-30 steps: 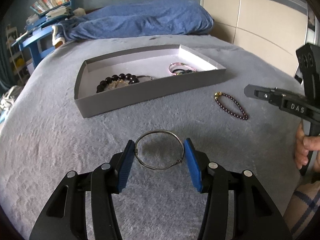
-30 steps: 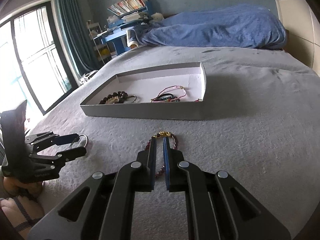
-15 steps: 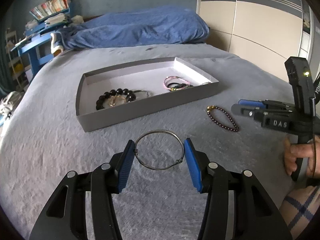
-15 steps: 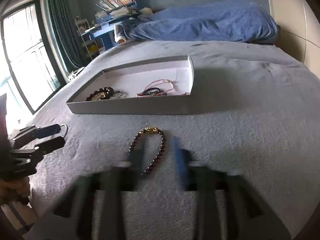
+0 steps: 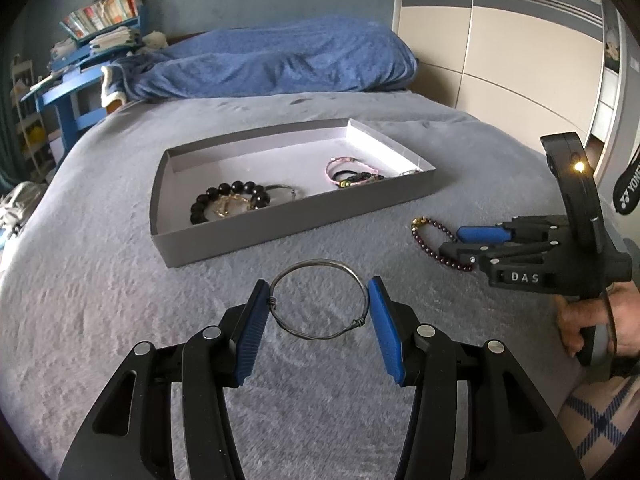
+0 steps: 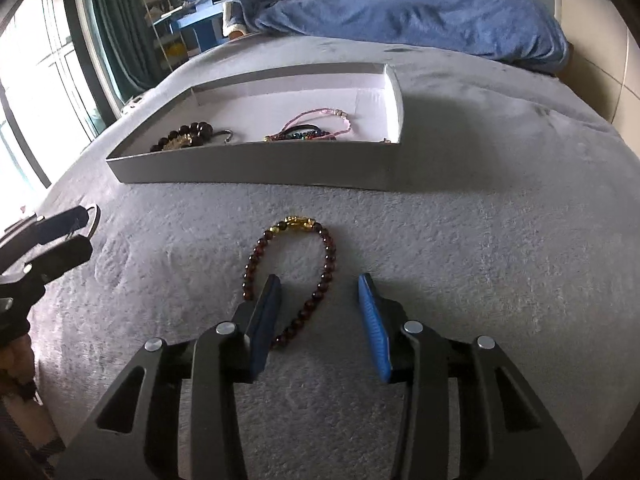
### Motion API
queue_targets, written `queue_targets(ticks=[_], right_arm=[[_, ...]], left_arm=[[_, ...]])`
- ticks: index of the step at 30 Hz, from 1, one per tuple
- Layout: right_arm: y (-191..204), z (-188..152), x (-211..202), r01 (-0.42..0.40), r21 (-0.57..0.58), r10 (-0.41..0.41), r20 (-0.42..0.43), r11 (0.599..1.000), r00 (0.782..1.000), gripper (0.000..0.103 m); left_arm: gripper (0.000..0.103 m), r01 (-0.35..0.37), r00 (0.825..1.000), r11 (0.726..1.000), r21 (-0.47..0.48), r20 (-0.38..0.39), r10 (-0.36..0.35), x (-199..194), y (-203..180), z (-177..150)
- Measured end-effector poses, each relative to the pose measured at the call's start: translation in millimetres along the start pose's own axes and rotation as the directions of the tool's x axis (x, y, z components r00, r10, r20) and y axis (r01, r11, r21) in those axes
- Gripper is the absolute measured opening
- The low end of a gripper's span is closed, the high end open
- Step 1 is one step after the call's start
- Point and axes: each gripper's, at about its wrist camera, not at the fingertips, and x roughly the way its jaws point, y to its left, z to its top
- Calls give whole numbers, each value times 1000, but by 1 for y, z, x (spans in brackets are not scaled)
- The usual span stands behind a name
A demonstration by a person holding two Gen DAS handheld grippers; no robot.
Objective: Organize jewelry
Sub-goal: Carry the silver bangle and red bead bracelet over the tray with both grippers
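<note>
Since a second ago, left tool (image 5: 319, 305) remains clamped on the wire bangle (image 5: 319, 298) above the bed (image 5: 100, 300). Right tool (image 6: 320, 295), then pressed together, now stands apart and closing, straddling one strand of the garnet bead bracelet (image 6: 290, 272) lying before the grey tray (image 6: 256, 168).

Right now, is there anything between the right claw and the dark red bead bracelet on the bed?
Nothing visible. The right claw is open, and one side of the bead bracelet already lies between its fingers on the grey blanket.
</note>
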Motion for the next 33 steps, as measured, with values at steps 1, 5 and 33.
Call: queue_targets(ticks=[1,5,33], right_arm=[[2,-1,0,-1,-13,1,-1,1000,1000,29],[16,-2,0,-5,-84,5,-7,996,1000,8],[3,68,-70,-215,-25,213,273,976,938,6]], left_arm=[[52,0,1000,1000,0,0,0,0,0,1],[52,-2,1000,1000,-1,6,2,-2,0,2],[52,-57,995,998,-7,76,58,3,14,62]])
